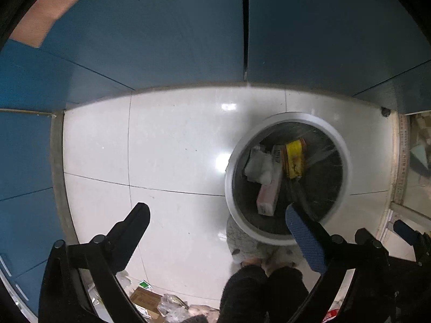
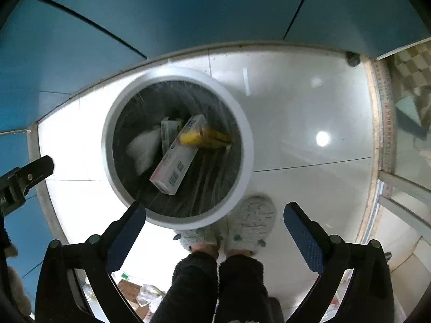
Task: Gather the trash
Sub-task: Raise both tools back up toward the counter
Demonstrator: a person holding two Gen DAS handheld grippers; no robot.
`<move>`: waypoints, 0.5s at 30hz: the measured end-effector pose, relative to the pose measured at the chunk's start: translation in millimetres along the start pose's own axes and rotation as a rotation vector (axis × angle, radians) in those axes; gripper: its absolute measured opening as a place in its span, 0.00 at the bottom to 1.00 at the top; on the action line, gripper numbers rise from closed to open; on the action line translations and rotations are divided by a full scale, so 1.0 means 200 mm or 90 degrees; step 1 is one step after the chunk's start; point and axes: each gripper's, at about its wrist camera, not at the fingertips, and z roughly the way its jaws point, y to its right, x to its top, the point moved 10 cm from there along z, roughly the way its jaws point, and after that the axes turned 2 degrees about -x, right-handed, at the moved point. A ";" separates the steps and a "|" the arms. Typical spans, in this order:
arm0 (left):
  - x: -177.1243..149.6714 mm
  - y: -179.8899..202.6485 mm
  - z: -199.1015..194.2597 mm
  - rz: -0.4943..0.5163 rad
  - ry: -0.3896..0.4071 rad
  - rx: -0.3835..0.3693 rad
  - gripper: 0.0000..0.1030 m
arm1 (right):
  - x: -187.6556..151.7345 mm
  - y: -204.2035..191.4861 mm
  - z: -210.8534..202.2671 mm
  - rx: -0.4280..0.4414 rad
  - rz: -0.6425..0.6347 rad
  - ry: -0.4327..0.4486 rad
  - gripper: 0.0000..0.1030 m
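Observation:
A round white-rimmed trash bin with a dark liner stands on the white tiled floor. Inside it lie a pink-and-white carton, a yellow packet and a crumpled white bag. My left gripper points down just left of the bin, open, with nothing between its fingers. My right gripper hangs over the bin's near rim, open and empty as well. One finger of the left gripper shows at the right wrist view's left edge.
A person's grey slippers and dark fleece trouser legs stand right by the bin. Blue cabinet doors wall in the far side and left. A cardboard box and plastic wrappers lie on the floor behind. A door sill runs along the right.

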 end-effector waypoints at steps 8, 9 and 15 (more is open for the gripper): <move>-0.13 0.00 -0.43 -0.011 0.019 -0.016 1.00 | -0.07 0.05 -0.52 -0.025 -0.010 0.050 1.00; -0.14 0.02 -0.47 -0.012 0.021 -0.017 1.00 | -0.08 0.06 -0.59 -0.027 -0.008 0.058 1.00; -0.24 0.04 -0.82 -0.017 0.040 -0.041 1.00 | -0.17 0.08 -1.07 -0.026 -0.017 0.099 1.00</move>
